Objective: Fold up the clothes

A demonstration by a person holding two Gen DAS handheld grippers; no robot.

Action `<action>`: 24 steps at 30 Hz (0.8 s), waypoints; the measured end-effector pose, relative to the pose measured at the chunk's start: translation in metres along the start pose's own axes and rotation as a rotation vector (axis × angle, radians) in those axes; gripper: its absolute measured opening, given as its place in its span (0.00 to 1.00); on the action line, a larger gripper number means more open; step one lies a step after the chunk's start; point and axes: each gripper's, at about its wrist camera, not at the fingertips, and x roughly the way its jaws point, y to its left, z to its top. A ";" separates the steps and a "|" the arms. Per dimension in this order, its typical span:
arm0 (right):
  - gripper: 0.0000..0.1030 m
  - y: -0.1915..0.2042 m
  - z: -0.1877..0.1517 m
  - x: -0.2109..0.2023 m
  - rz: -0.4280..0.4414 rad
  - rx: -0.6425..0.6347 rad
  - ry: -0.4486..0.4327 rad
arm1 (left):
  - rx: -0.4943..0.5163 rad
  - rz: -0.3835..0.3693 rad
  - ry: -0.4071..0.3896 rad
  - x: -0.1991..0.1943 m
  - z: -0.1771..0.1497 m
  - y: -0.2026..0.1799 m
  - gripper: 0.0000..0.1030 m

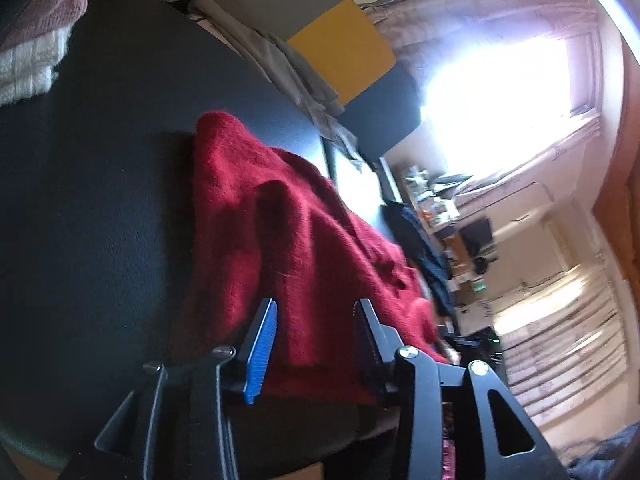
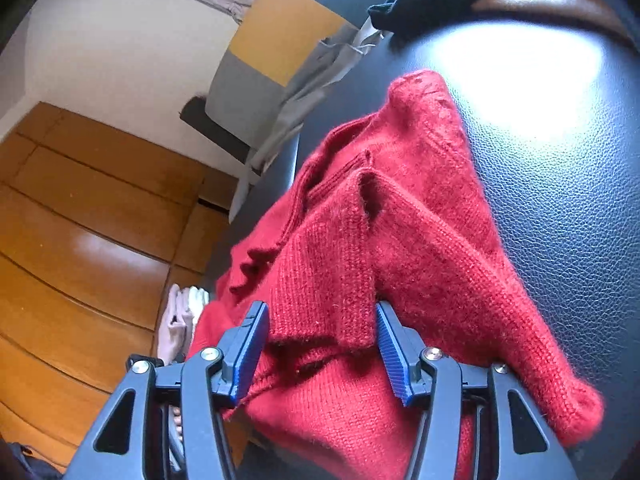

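The red sweater (image 2: 384,240) lies bunched on the dark surface (image 2: 560,200). Both the left gripper (image 1: 316,312) and the right gripper (image 2: 322,316) have jaws spread wide, with knit between them, likely ready to pinch an edge.

I see a black leather-textured worktop (image 2: 560,200) ahead of my hand-held gripper, a glaring window (image 1: 504,96) beyond, wooden flooring (image 2: 80,240) left.

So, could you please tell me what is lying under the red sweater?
The red sweater rests on a black leather-textured tabletop, visible all around it. Whatever sits directly beneath its bunched folds is covered, so I cannot tell.
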 end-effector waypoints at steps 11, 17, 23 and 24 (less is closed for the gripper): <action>0.66 0.007 -0.002 -0.007 -0.038 -0.057 0.002 | 0.136 0.065 0.085 0.031 -0.001 -0.029 0.13; 0.12 0.028 0.001 -0.009 -0.109 -0.119 0.004 | 0.103 -0.118 0.017 -0.003 0.003 -0.040 0.10; 0.12 0.053 0.009 -0.017 -0.057 -0.182 -0.016 | 0.075 -0.226 -0.064 -0.024 0.021 -0.050 0.10; 0.12 0.057 0.013 -0.017 -0.033 -0.177 -0.028 | 0.074 -0.227 -0.072 -0.022 0.027 -0.051 0.10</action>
